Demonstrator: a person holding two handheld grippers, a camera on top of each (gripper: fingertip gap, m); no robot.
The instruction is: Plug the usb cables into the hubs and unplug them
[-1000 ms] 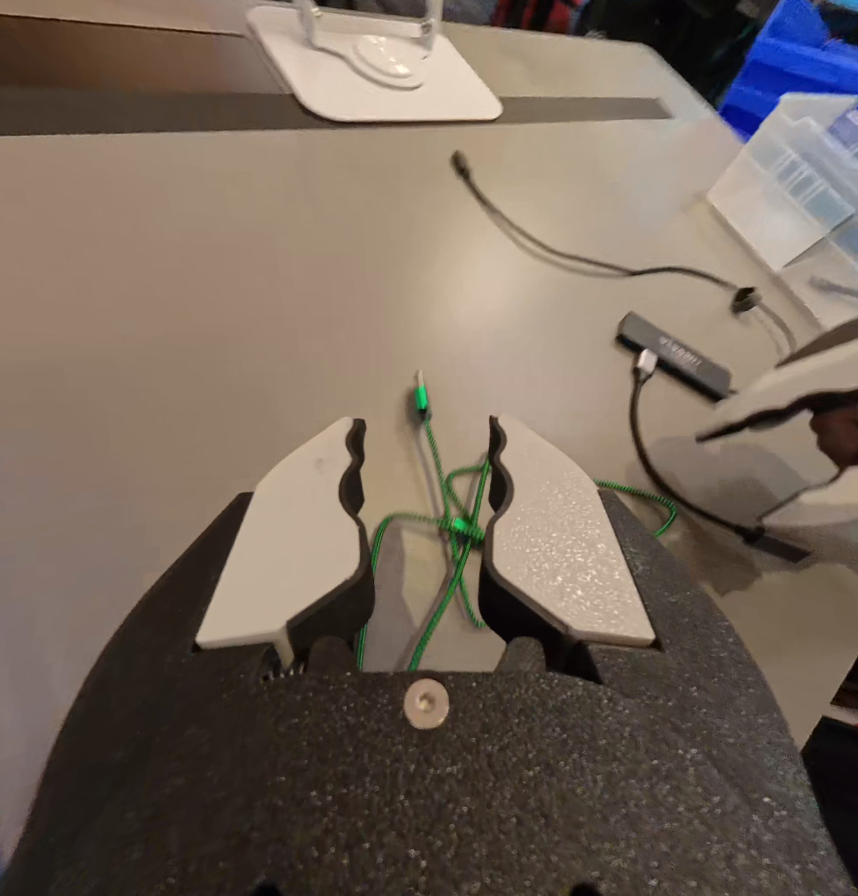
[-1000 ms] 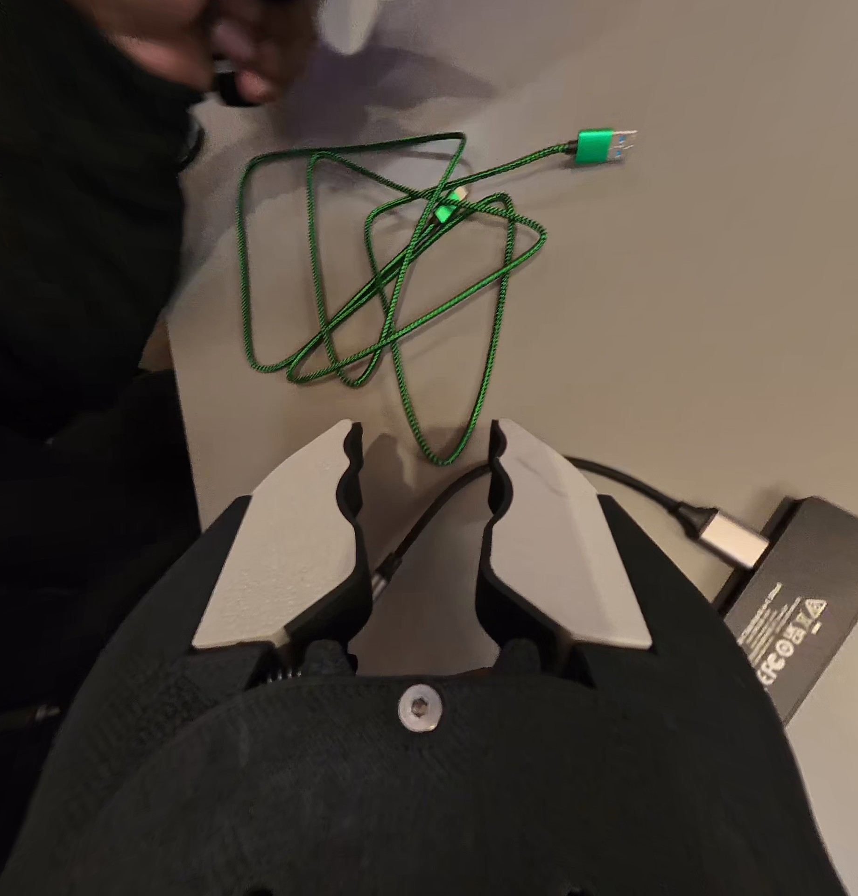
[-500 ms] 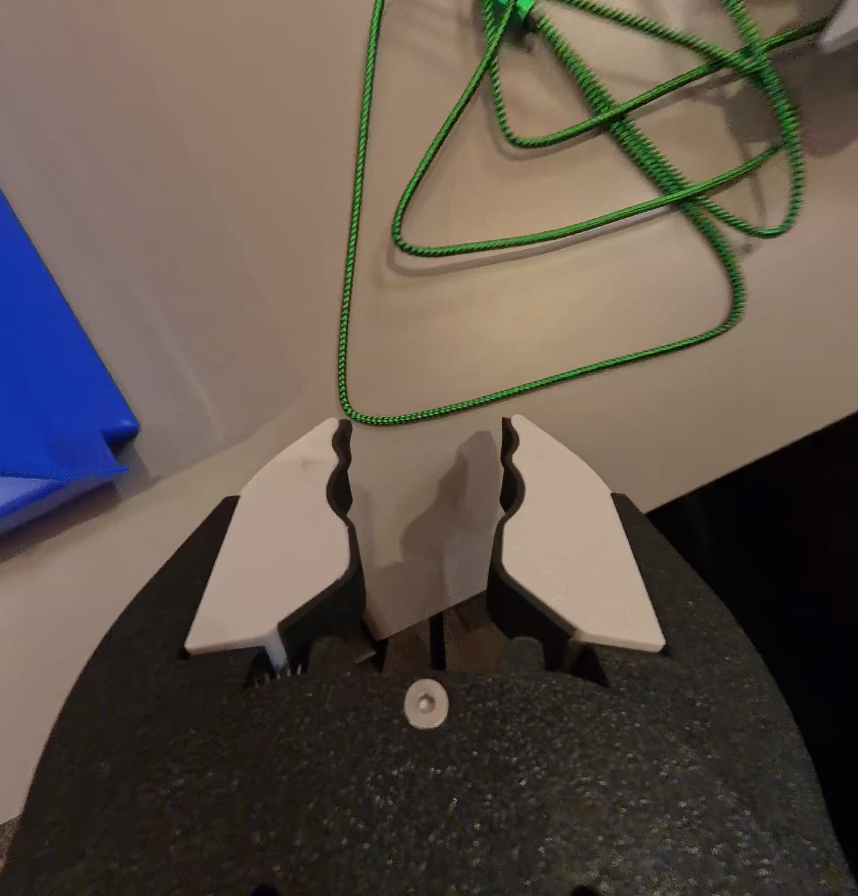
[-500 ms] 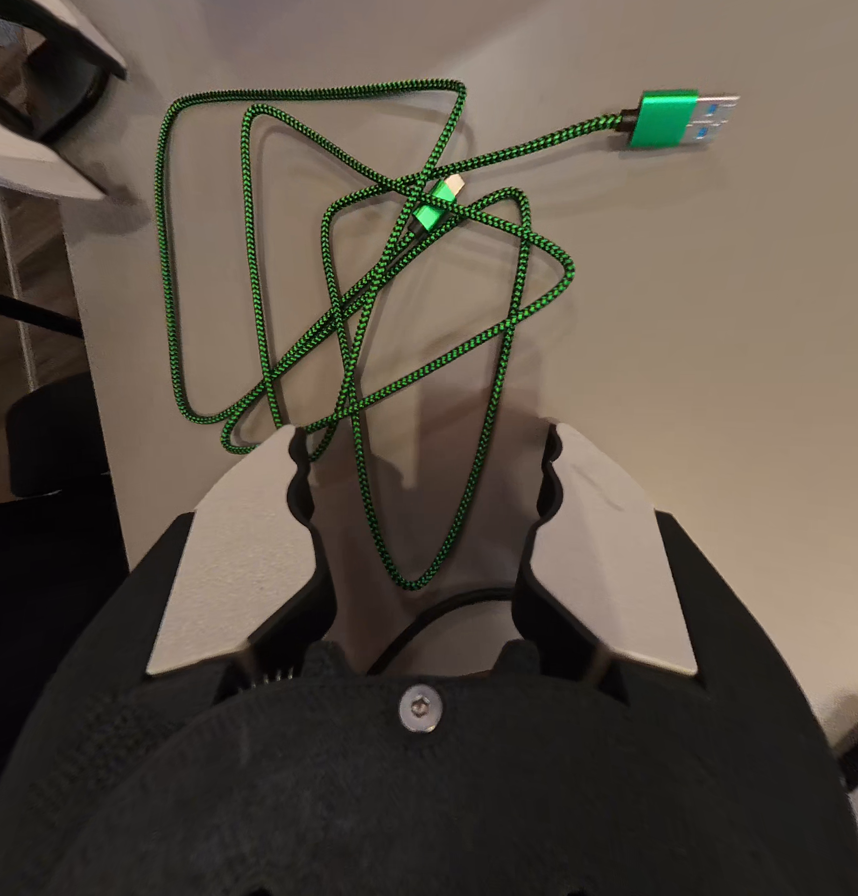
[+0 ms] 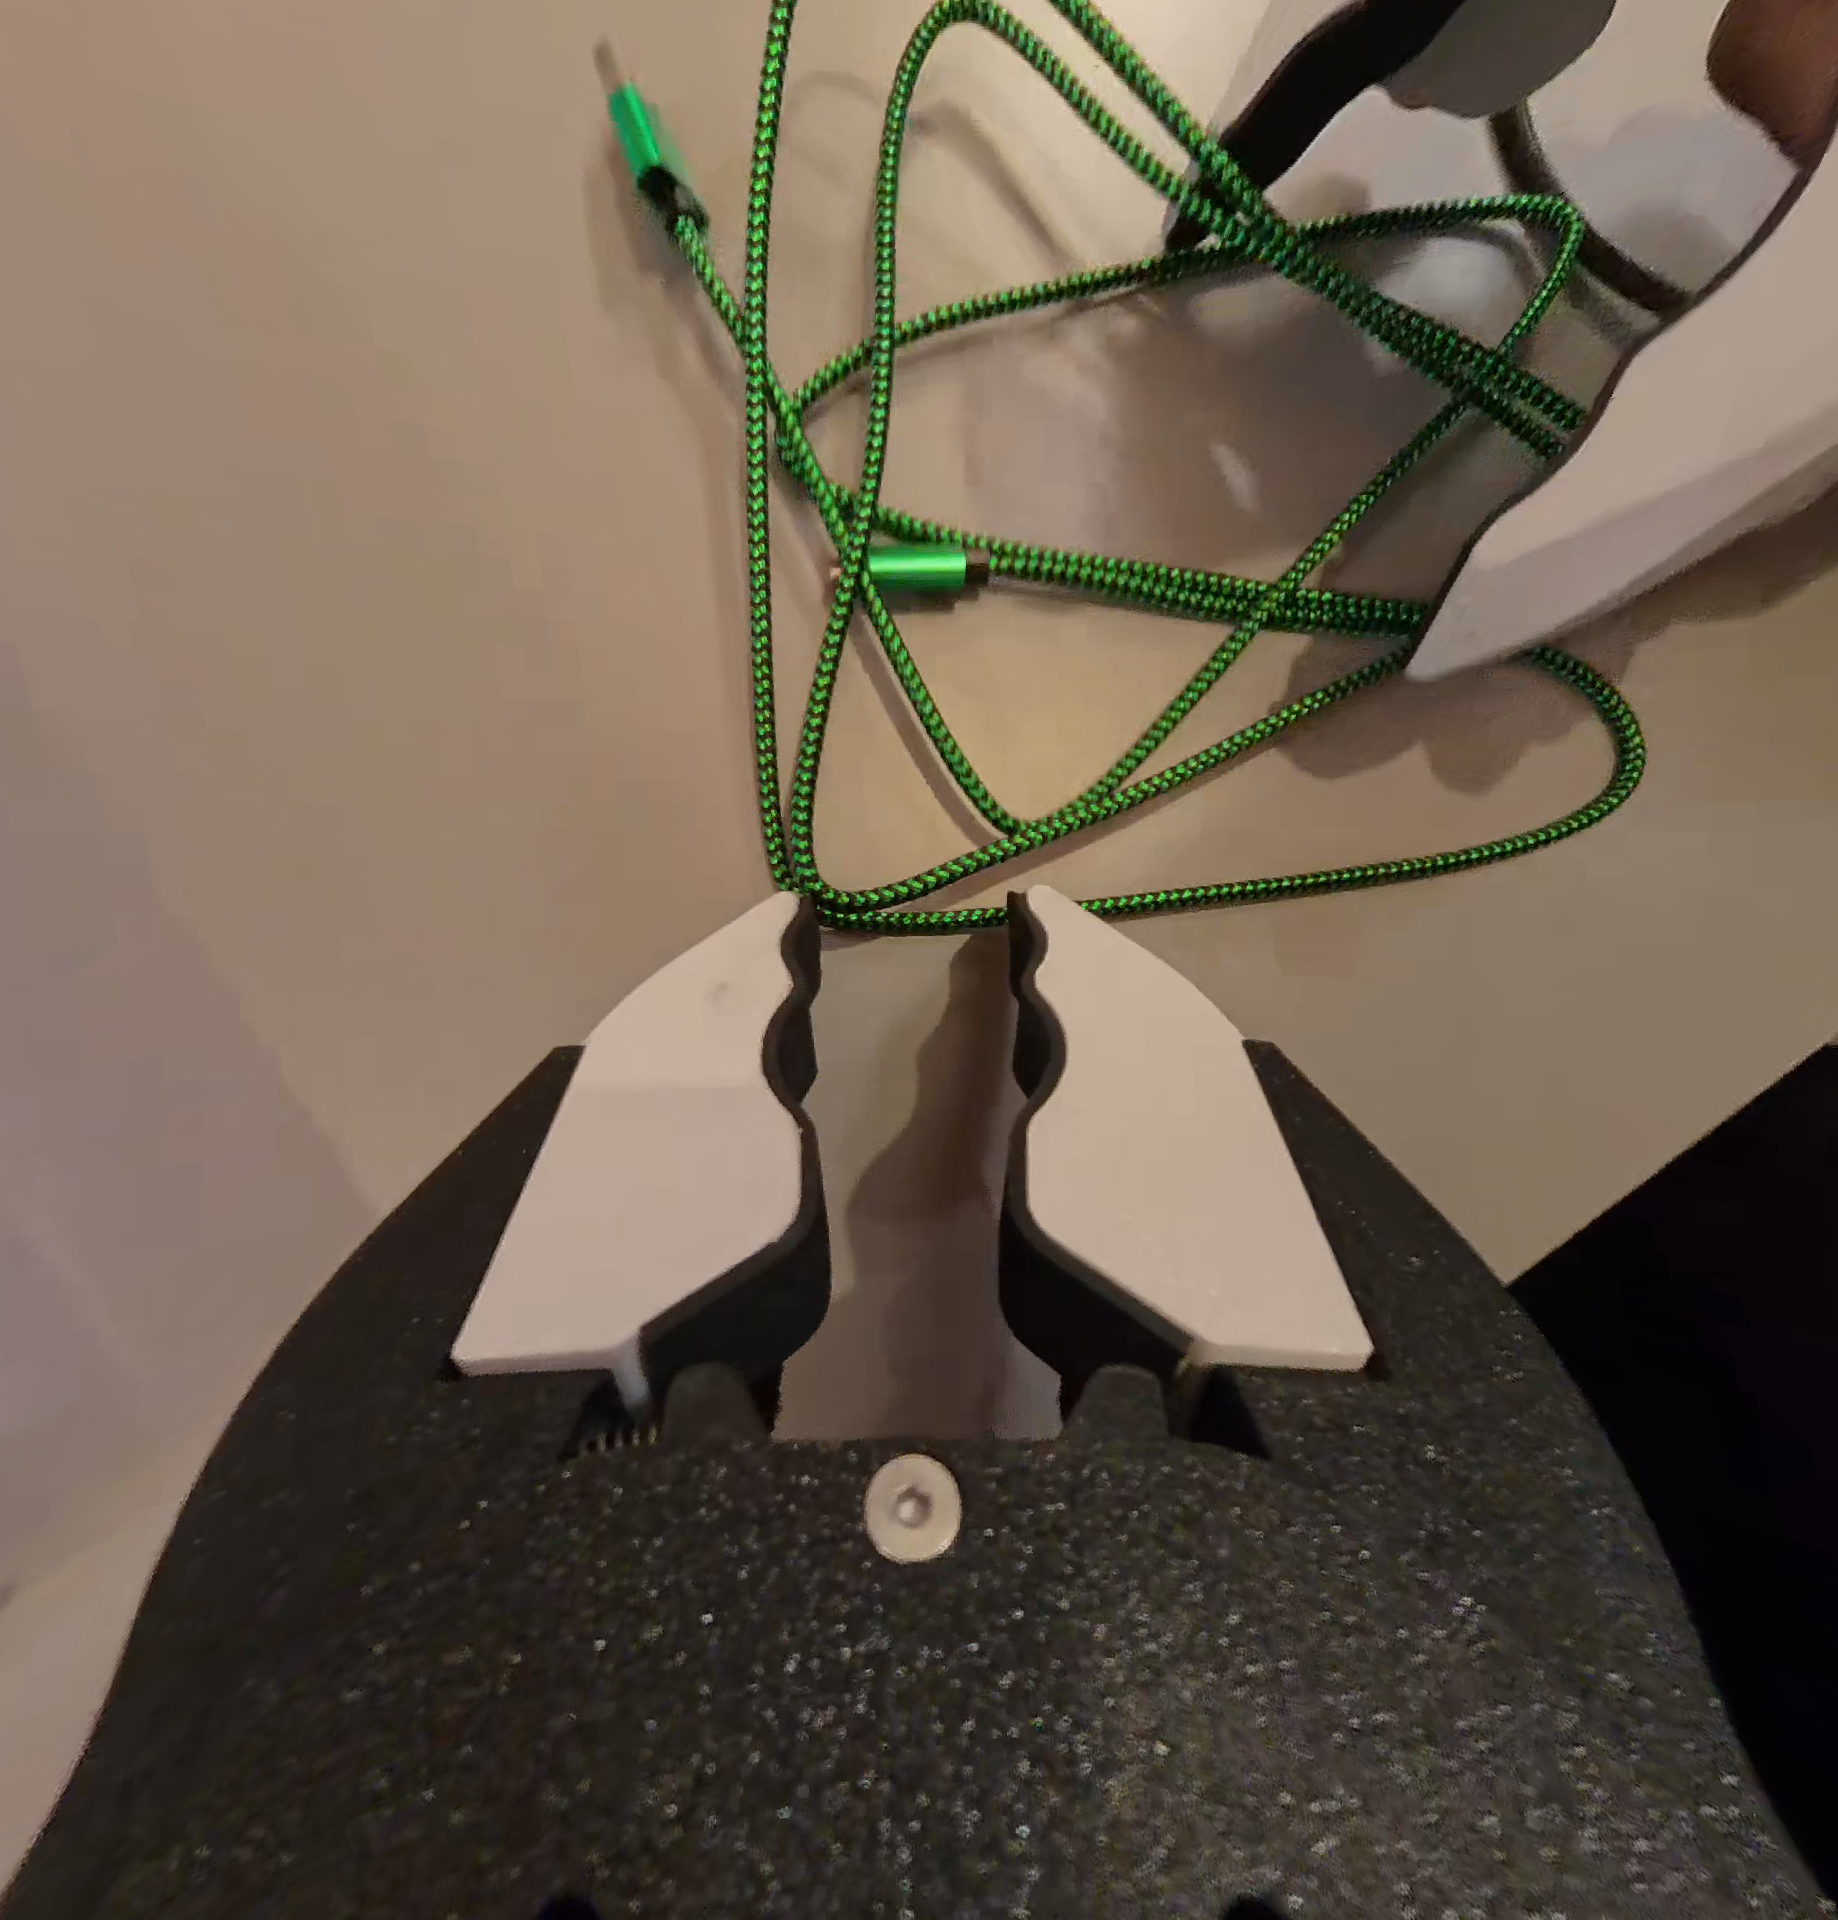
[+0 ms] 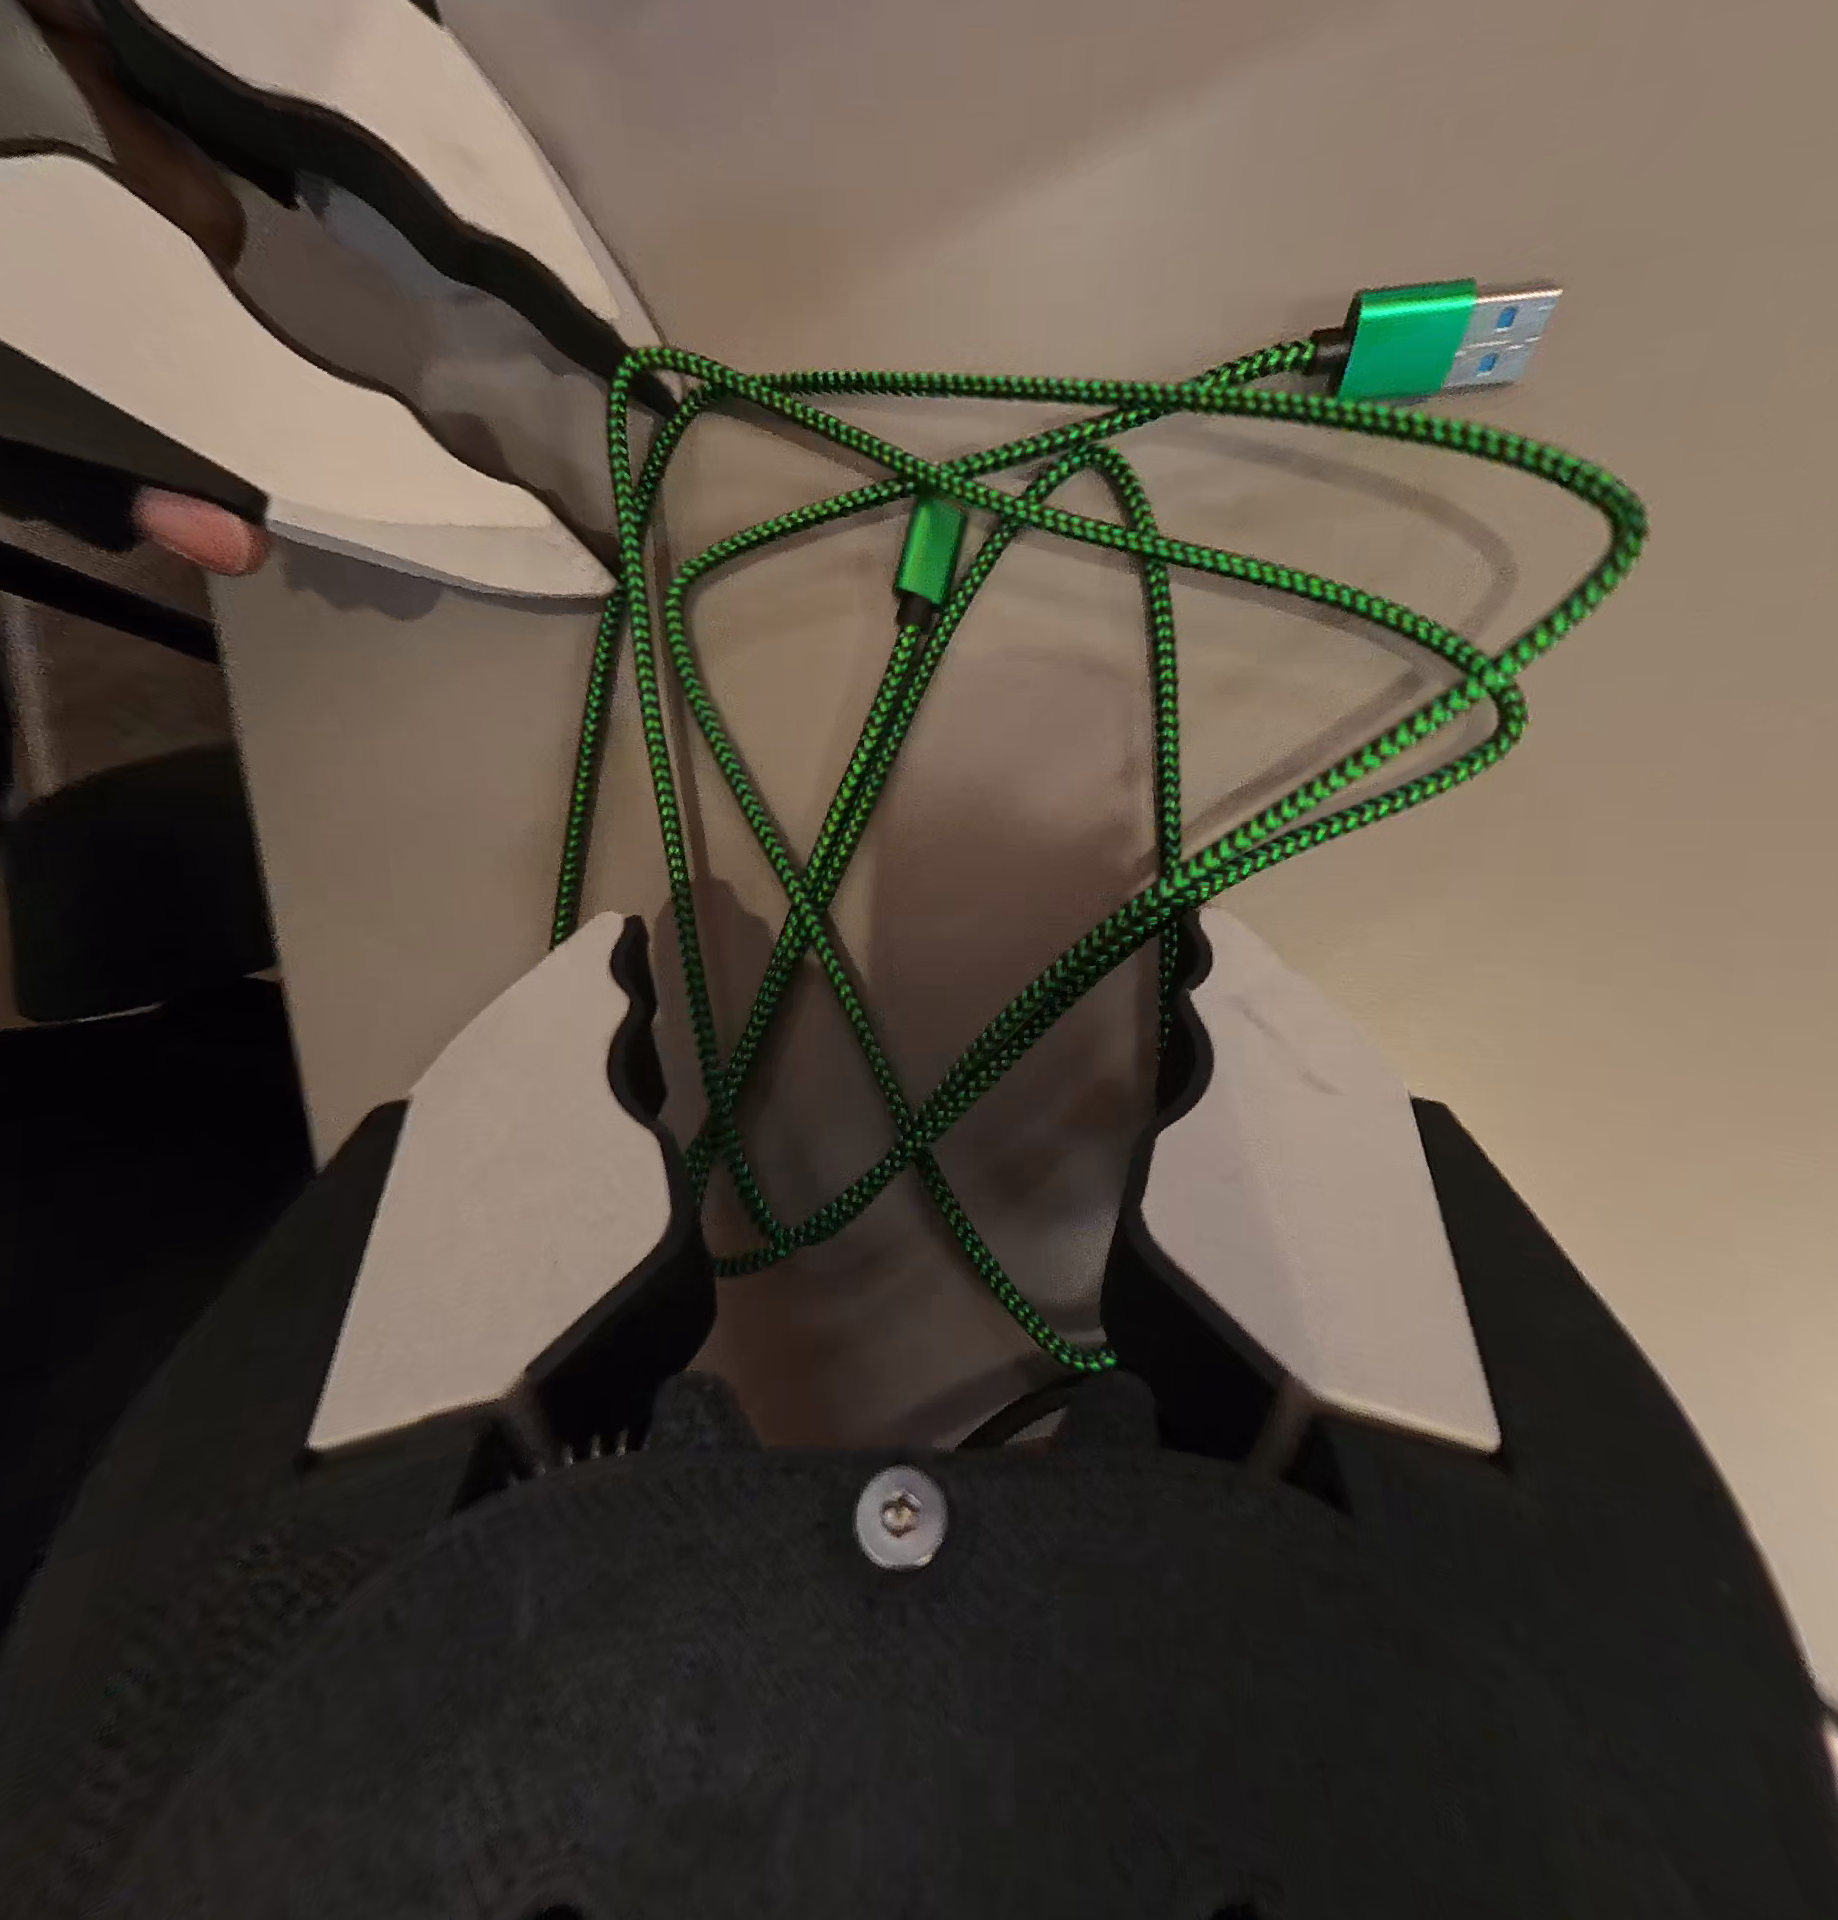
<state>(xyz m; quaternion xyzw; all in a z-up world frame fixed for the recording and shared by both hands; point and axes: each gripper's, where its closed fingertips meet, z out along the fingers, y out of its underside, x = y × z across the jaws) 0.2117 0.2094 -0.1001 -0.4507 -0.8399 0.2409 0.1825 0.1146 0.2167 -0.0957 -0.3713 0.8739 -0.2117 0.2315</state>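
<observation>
The left gripper (image 5: 910, 914) is pointing down at a slant, its jaws standing apart with nothing between them. The right gripper (image 6: 910, 935) is spreading wider — its jaws are gaping, gripping nothing. Each is showing in the other's view — the two are pointing toward each other, tips near.

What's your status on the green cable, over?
Left tool and right tool open, holding nothing. Green braided USB cable tangled loose on table, both plugs free. No hub in view.
</observation>
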